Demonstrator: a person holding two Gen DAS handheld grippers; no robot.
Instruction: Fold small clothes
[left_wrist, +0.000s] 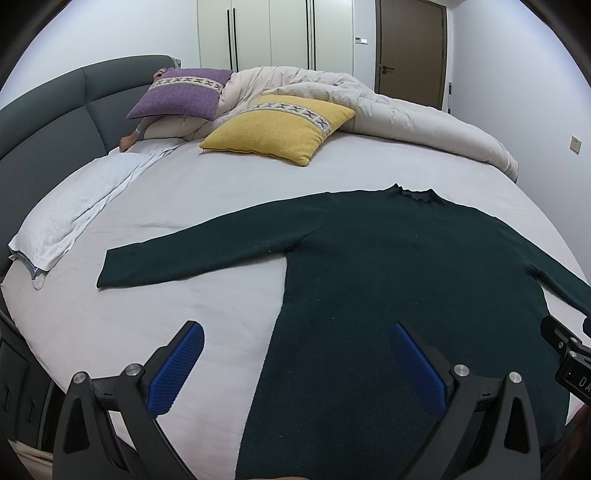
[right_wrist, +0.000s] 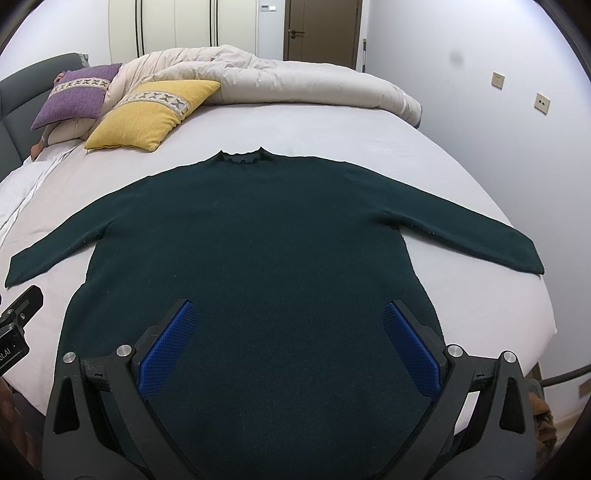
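We've got the dark green sweater (right_wrist: 258, 258) spread flat on the bed sheet (left_wrist: 166, 206), nothing folded yet. Left gripper (left_wrist: 297, 363) hangs over the sweater's left side seam, jaws wide apart, holding nothing; one pad is over bare sheet, the other over knit. Right gripper (right_wrist: 288, 343) is over the lower torso, also wide open and empty. Sweater sits directly ahead of and below both grippers, hem nearest us, ruffled collar (right_wrist: 242, 157) pointing away twd the yellow pillow (right_wrist: 147, 114). Body's long axis runs fwd from the grippers; sleeves stick out left and right across it. Next step is prob. a sleeve fold: pinch left sleeve (left_wrist: 192, 251) near the cuff, lift low, lay it across the chest w/o dragging the torso, knit looks stretchy. Keep edges parallel to the side seam.
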